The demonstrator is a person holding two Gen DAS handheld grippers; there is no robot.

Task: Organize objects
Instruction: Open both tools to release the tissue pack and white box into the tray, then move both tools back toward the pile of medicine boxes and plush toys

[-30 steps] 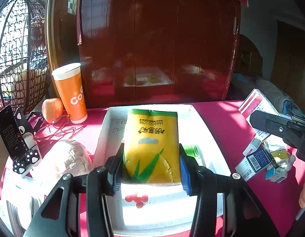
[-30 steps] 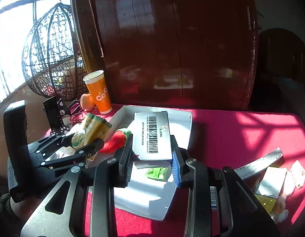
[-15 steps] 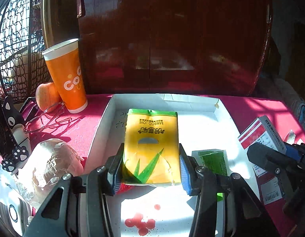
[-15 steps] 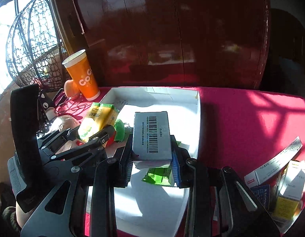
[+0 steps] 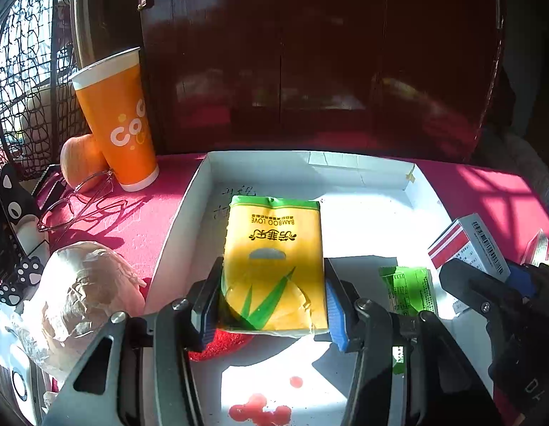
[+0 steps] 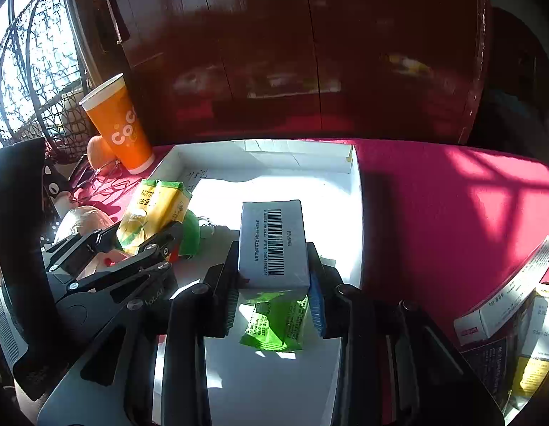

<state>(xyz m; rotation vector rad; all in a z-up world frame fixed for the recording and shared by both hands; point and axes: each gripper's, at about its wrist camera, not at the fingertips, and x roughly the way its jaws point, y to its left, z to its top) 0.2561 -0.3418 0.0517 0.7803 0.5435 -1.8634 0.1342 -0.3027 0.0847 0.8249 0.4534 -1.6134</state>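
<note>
Both tongs are loaded over the white tray (image 5: 200, 184). The left gripper (image 5: 272, 300) is clamped on the yellow pack (image 5: 274, 248), jaws pinching only its near end, the green-topped far end sticking out toward 12 o'clock above the tray floor. The right gripper (image 6: 274, 277) is closed on the grey box (image 6: 272, 241), barcode face up, held directly over the green sachet (image 6: 274, 323) that lies in the tray.

Risks now. The pack looks soft, and it is gripped at one end: it can sag or slide out if the squeeze eases early. Under the left jaws sits something red (image 5: 217, 346), with red bits (image 5: 260, 410) at 6 o'clock; setting the pack down there would likely leave it tilted. The box, if released here, lands on the sachet and rocks instead of lying flat.

The two grippers are near each other, the right one at 3 o'clock from the left, so a sideways move could knock them together. The cup (image 5: 114, 124) at 10 o'clock stands well apart from the tray, so it looks safe.
</note>
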